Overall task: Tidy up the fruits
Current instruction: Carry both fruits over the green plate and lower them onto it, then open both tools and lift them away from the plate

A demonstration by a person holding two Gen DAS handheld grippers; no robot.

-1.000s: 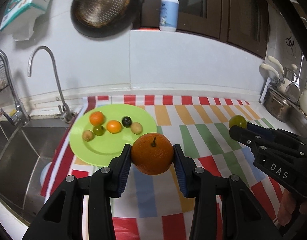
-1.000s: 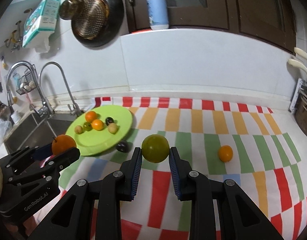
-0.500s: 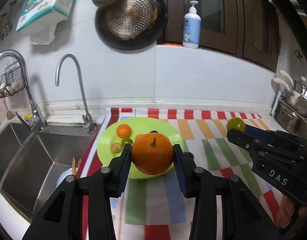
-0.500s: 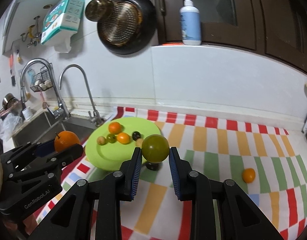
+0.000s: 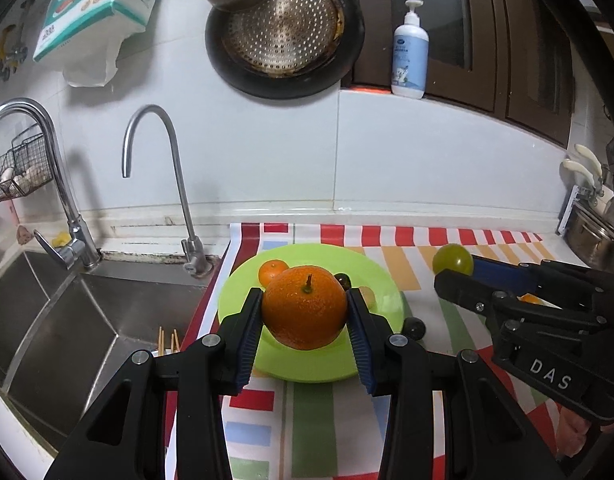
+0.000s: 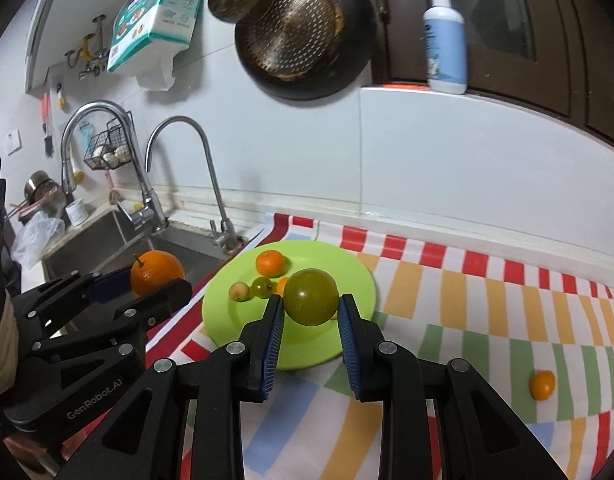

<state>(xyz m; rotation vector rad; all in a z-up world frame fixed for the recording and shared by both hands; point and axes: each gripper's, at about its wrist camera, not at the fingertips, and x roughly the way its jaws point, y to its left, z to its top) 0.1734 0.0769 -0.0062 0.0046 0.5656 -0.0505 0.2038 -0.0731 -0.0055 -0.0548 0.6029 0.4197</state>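
My left gripper [image 5: 305,316] is shut on a large orange [image 5: 305,306] with a stem, held above the near side of a lime green plate [image 5: 307,364]. My right gripper [image 6: 311,312] is shut on a green round fruit [image 6: 311,296], also held above the plate [image 6: 227,312]. The plate carries several small fruits, among them a small orange [image 6: 271,263] and a green one [image 6: 263,287]. A dark fruit [image 5: 414,327] lies on the cloth beside the plate. A small orange fruit [image 6: 542,384] lies on the cloth at the right.
A striped cloth [image 6: 467,320] covers the counter. A steel sink [image 5: 55,320] with two taps [image 5: 155,168] lies to the left of the plate. A pan [image 5: 283,28] and a soap bottle [image 5: 410,60] are on the back wall. Pots [image 5: 591,232] stand at the far right.
Both grippers have drawn back and risen while holding their fruits, so the plate looks smaller and more of the wall shows. The right gripper has swung left over the plate.
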